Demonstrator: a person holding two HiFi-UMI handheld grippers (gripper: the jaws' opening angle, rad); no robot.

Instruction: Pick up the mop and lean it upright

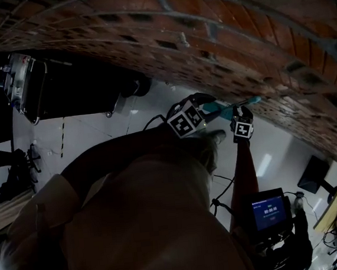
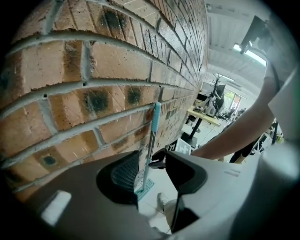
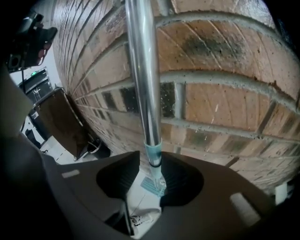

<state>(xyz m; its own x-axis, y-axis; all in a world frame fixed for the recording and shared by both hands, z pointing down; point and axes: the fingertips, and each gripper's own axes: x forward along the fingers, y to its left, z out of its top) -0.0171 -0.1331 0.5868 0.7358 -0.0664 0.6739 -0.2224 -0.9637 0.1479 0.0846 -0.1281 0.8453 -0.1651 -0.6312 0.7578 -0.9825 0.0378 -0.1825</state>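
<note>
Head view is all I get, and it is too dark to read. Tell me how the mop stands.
Observer: In the left gripper view the mop stands upright against the brick wall, its teal head down on the floor.
Operator: Report the right gripper's jaws.
Observer: The right gripper has its jaws apart. The metal shaft runs between them, with a gap at the left pad.
Operator: Now the left gripper.
Observer: The left gripper is open and empty. The mop is well beyond its jaws.
</note>
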